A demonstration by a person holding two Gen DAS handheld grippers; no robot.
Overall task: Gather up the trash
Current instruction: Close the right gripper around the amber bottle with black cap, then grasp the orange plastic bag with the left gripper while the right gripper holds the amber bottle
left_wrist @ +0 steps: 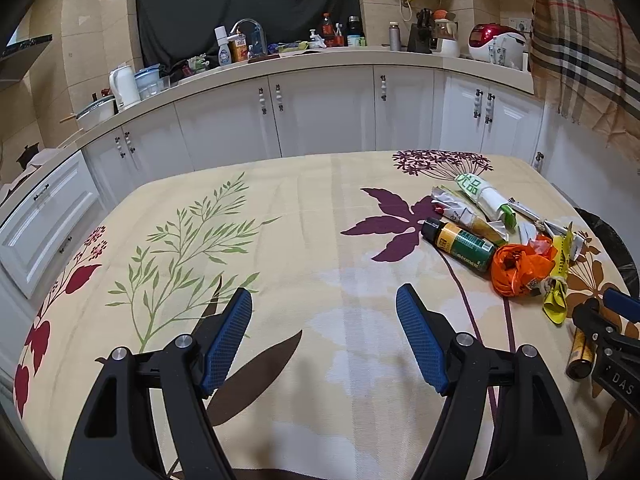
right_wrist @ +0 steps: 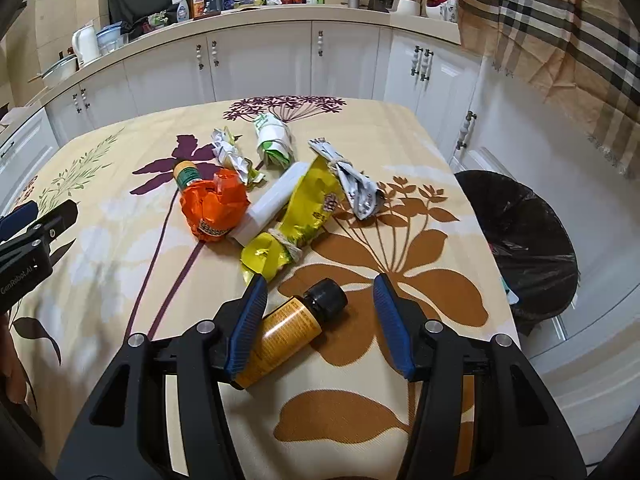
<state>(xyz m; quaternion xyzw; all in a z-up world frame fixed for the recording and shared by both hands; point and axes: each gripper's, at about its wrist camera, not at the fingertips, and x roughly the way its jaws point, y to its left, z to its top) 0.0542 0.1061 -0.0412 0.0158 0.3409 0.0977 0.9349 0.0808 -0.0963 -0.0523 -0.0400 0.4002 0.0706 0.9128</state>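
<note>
A small amber bottle with a black cap [right_wrist: 288, 328] lies on the flowered tablecloth between the jaws of my right gripper [right_wrist: 319, 280]. The left pad [right_wrist: 248, 320] is against its side and the right pad stands clear, so the gripper is open. Just beyond lies a trash pile: an orange crumpled bag [right_wrist: 212, 208], a yellow wrapper tied with twine [right_wrist: 304, 208], a white roll [right_wrist: 272, 200], a green-labelled bottle [right_wrist: 186, 174] and several folded wrappers. My left gripper [left_wrist: 324, 291] hangs open over bare cloth, left of the pile, with nothing between its fingers.
A bin lined with a black bag [right_wrist: 520, 232] stands on the floor off the table's right edge. White cabinets [left_wrist: 320, 112] and a crowded counter run behind the table. A plaid cloth [right_wrist: 560, 40] hangs at the upper right.
</note>
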